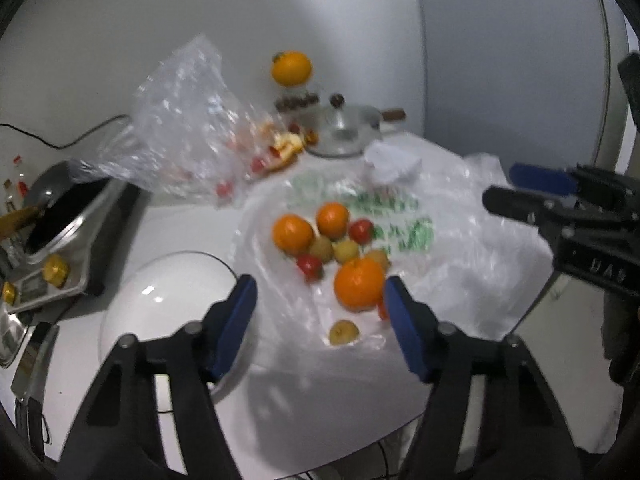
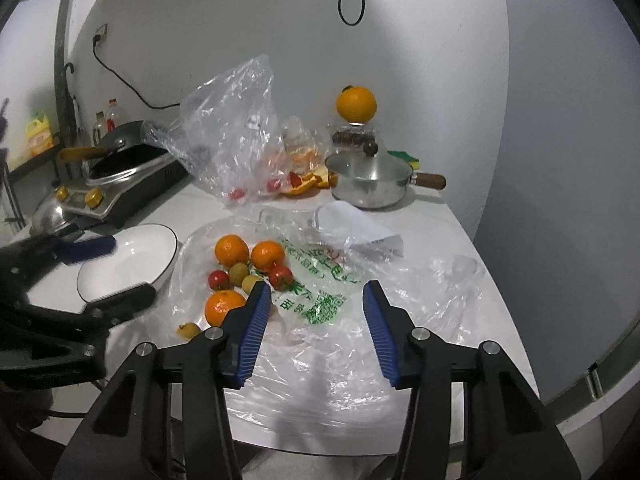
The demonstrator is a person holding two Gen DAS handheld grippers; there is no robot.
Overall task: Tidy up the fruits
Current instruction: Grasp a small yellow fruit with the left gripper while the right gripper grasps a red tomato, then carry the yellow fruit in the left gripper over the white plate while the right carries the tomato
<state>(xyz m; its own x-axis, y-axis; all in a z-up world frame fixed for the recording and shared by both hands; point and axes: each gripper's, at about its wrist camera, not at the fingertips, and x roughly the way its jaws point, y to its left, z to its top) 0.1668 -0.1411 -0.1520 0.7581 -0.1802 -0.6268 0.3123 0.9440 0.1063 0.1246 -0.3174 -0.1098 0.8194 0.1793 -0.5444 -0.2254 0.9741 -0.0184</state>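
A pile of fruit lies on a flattened plastic bag (image 1: 460, 264) with green print: three oranges, the nearest (image 1: 359, 284) (image 2: 223, 307), small red fruits (image 1: 309, 266) (image 2: 280, 276) and yellow-green ones (image 1: 343, 332) (image 2: 188, 330). A white bowl (image 1: 172, 300) (image 2: 128, 264) stands left of the pile. My left gripper (image 1: 320, 300) is open and empty, just above the near orange. My right gripper (image 2: 316, 304) is open and empty over the bag, right of the fruit. It also shows in the left wrist view (image 1: 516, 190).
A second clear bag (image 2: 228, 128) with peels and red fruit stands behind. A steel pot (image 2: 368, 180) with a lid and an orange (image 2: 356, 104) on a jar sit at the back. An induction cooker with a wok (image 2: 120, 168) is at the left. A crumpled paper (image 2: 352, 232) lies on the bag.
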